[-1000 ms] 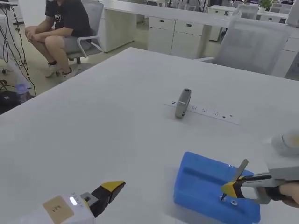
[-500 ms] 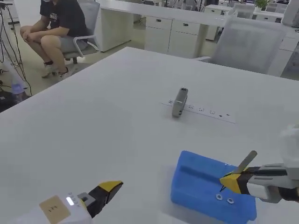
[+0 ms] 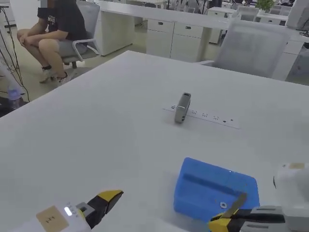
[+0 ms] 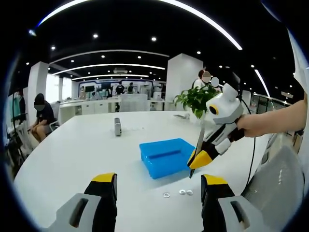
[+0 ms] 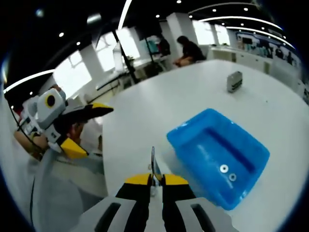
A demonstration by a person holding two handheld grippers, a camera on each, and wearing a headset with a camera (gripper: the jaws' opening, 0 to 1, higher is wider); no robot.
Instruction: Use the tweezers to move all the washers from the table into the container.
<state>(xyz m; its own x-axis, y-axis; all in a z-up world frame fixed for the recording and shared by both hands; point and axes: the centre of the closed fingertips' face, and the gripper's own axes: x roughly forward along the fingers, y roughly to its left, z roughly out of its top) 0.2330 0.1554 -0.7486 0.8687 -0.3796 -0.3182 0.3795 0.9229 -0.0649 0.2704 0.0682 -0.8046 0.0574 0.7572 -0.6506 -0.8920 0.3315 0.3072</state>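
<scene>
The right gripper [image 5: 153,180] is clamped on the tweezers [image 5: 153,164], just outside the blue container [image 5: 219,159], where two washers [image 5: 224,168] lie. Three loose washers [image 4: 182,192] sit on the white table [image 4: 96,145] beside it, the tweezer tips seemingly hovering just above them. The left gripper [image 4: 158,180] hangs apart, jaws wide.

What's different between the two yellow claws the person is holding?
The left gripper's jaws stand wide apart and hold nothing; the right gripper's jaws are shut on the tweezers. The left gripper sits back from the blue container, while the right gripper is close beside it, its tweezers pointing down near three washers on the table. Both have yellow-and-black jaws on white bodies.
</scene>
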